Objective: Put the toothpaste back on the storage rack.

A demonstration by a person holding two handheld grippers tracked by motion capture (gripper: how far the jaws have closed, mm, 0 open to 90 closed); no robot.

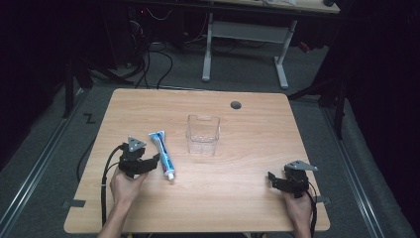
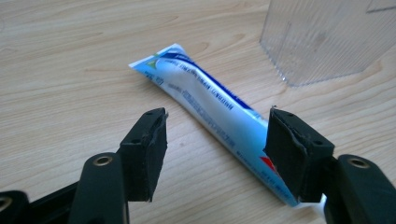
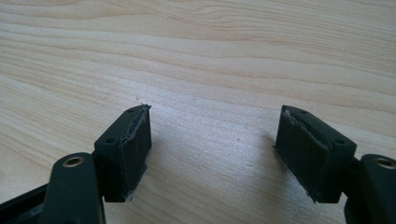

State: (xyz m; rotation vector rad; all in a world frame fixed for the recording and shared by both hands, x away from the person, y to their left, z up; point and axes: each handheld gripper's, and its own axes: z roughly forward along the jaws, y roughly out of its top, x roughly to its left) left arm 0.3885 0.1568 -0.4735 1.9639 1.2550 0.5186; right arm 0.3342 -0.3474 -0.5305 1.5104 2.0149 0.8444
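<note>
A white and blue toothpaste tube (image 1: 164,154) lies flat on the wooden table (image 1: 237,198), its cap end toward the near edge. My left gripper (image 1: 154,159) sits just left of the tube, held in a hand. In the left gripper view its jaws stand wide apart (image 2: 217,140) and the tube (image 2: 210,105) runs slantwise between and beyond them, with neither pad pressing on it. A clear plastic box (image 1: 202,134) stands upright behind the tube, also seen in the left gripper view (image 2: 327,39). My right gripper (image 1: 273,180) rests at the near right, open (image 3: 212,140) over bare wood.
A round cable hole (image 1: 236,105) sits near the table's far edge. Beyond the table stands a white desk frame (image 1: 247,44) with cables on the floor. Black cables trail from both grippers off the near edge.
</note>
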